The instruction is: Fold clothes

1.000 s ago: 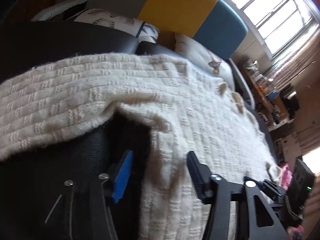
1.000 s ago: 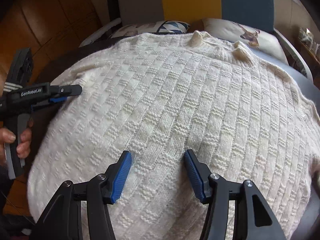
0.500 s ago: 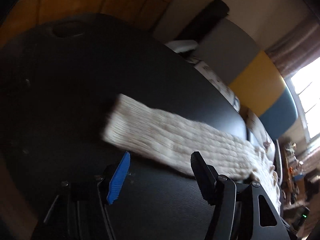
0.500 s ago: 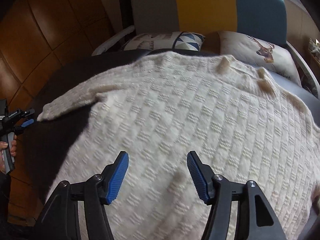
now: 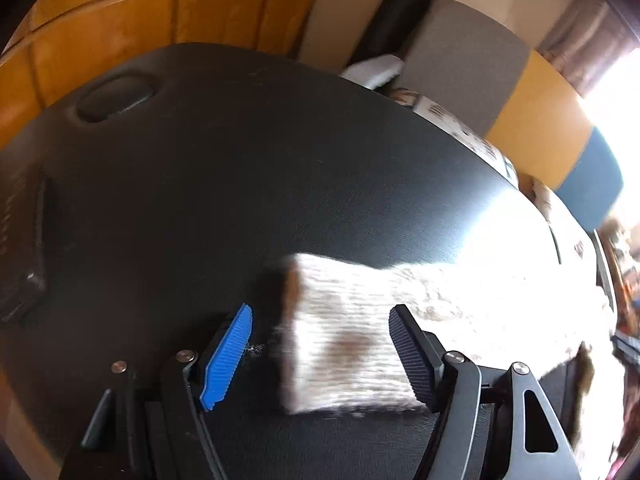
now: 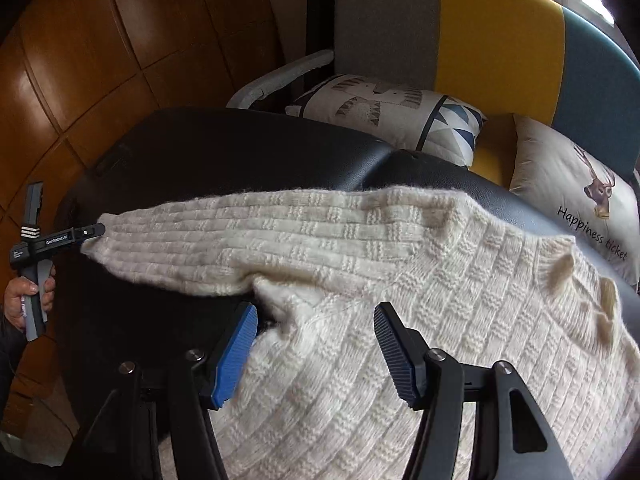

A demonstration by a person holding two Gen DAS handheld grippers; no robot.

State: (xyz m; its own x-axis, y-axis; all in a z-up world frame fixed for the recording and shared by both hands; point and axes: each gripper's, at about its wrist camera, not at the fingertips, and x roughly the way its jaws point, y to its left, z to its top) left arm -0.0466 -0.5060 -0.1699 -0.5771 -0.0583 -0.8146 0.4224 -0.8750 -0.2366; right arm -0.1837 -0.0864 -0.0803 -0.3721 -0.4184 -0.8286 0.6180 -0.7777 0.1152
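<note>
A cream knitted sweater lies spread on a black leather surface. One sleeve stretches out to the left. In the left wrist view the sleeve's cuff lies on the leather between the wide-apart fingers of my left gripper, which is open. The right wrist view shows that left gripper at the cuff's tip, held by a hand. My right gripper hovers open over the sweater near the armpit, with nothing clamped.
Behind the black surface stands a sofa with grey, yellow and blue back panels and two printed cushions. Wooden wall panels close off the left. A round dent and a dark flat object sit at the surface's left end.
My left gripper has travelled out to the left, from the sweater's body to the sleeve's cuff. The sleeve now lies stretched out to the left. My right gripper has shifted left toward the armpit, still open.
</note>
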